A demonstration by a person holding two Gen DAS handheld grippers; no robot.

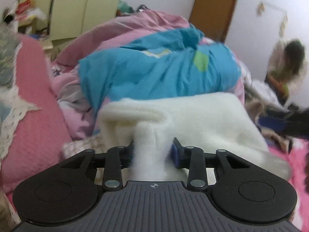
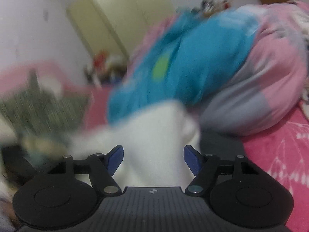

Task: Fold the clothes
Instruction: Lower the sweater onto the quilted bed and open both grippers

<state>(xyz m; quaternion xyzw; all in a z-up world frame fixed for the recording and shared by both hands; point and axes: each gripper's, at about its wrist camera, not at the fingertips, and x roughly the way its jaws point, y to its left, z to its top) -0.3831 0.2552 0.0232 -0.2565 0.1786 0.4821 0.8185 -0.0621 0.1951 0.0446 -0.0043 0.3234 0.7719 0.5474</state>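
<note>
A white fleecy garment (image 1: 202,119) lies on the pink bed, in front of a blue and pink quilt. My left gripper (image 1: 152,150) is shut on a bunched fold of it, the cloth squeezed between the blue pads. In the right wrist view, which is motion-blurred, the same white garment (image 2: 152,135) runs between the blue fingers (image 2: 115,157) of my right gripper (image 2: 153,159). Those jaws stand well apart with the cloth lying loose between them.
A heaped blue and pink quilt (image 1: 158,67) fills the middle of the bed. A pink bedspread (image 2: 280,154) covers the mattress. A pink pillow (image 1: 34,106) lies left. Dark clothes (image 1: 285,123) pile at the right. Cream wardrobes (image 1: 77,7) and a brown door (image 1: 214,7) stand behind.
</note>
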